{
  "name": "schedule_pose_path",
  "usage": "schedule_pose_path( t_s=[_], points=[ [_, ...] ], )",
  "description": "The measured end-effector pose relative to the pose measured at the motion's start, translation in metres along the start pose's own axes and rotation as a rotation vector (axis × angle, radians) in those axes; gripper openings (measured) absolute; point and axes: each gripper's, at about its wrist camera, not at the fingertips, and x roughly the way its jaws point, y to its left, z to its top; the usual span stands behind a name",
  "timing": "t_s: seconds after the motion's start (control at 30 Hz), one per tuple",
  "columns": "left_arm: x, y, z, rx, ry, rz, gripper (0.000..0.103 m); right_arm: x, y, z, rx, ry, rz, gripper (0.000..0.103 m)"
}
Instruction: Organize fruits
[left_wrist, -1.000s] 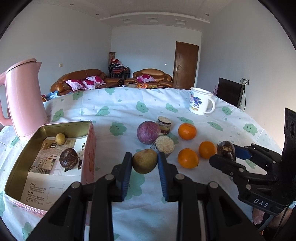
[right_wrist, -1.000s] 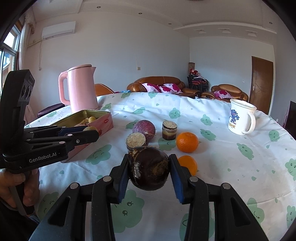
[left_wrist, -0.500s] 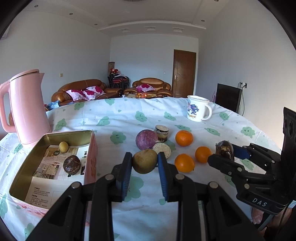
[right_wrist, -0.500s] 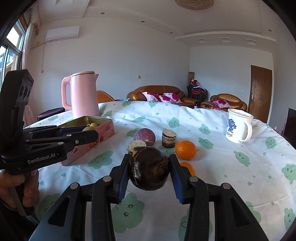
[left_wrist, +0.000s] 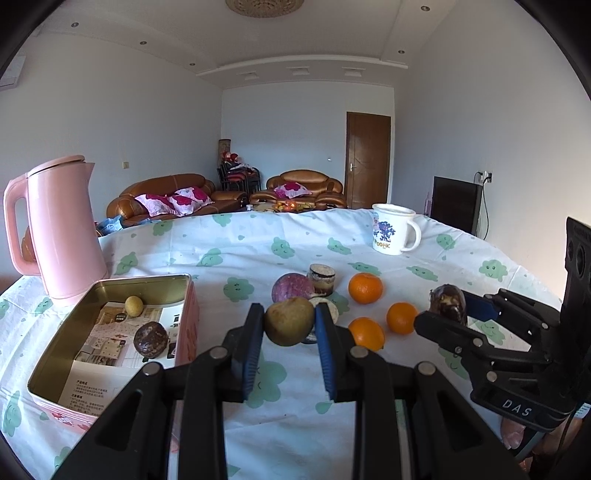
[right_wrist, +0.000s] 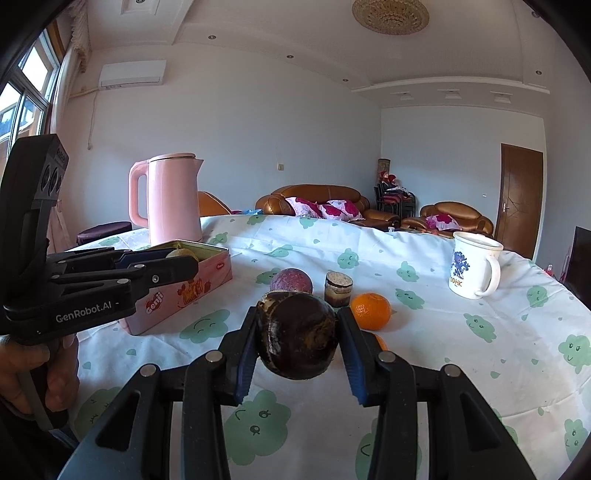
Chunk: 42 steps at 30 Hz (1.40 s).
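My left gripper (left_wrist: 289, 323) is shut on a yellow-green pear (left_wrist: 288, 320), held above the table right of the open pink tin (left_wrist: 74, 332). The tin holds a small yellow fruit (left_wrist: 133, 305) and a dark brown fruit (left_wrist: 150, 339). My right gripper (right_wrist: 297, 338) is shut on a dark brown round fruit (right_wrist: 297, 334); it also shows in the left wrist view (left_wrist: 447, 300). On the cloth lie a purple fruit (left_wrist: 291, 288), three oranges (left_wrist: 365, 288) (left_wrist: 402, 317) (left_wrist: 366, 333) and cut brown pieces (left_wrist: 322, 278).
A pink kettle (left_wrist: 62, 229) stands behind the tin at the left. A white mug (left_wrist: 393, 229) stands at the back right. The table carries a white cloth with green cloud prints (left_wrist: 258, 243). The left gripper appears in the right wrist view (right_wrist: 122, 273).
Both grippers have lifted with their fruits and tilted up; the table objects sit lower in both views. The grips have not changed.
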Motion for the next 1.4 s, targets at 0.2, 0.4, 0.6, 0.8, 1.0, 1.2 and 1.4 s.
schedule_pose_path(
  t_s=[0.2,0.4,0.6,0.8,1.0,1.2,1.4],
  points=[
    [-0.006,0.000,0.003,0.004,-0.032,0.015,0.029,-0.004,0.001,-0.001,-0.005,-0.024,0.002,0.043],
    [-0.012,-0.002,0.005,0.018,-0.061,0.028,0.029,-0.007,0.002,-0.001,-0.005,-0.035,0.006,0.043],
    [-0.016,-0.002,0.006,0.025,-0.078,0.037,0.029,-0.007,0.001,0.000,-0.003,-0.036,0.018,0.043],
    [-0.018,-0.003,0.007,0.032,-0.092,0.048,0.029,-0.008,-0.003,0.001,0.009,-0.047,0.031,0.043],
    [-0.021,-0.003,0.009,0.037,-0.105,0.057,0.029,-0.009,-0.004,0.002,0.011,-0.057,0.029,0.043],
    [-0.023,-0.002,0.010,0.035,-0.114,0.060,0.029,-0.013,-0.004,0.007,0.008,-0.073,0.025,0.043],
    [-0.024,0.000,0.011,0.035,-0.116,0.062,0.029,-0.013,-0.002,0.014,-0.007,-0.073,0.025,0.043]
  ],
)
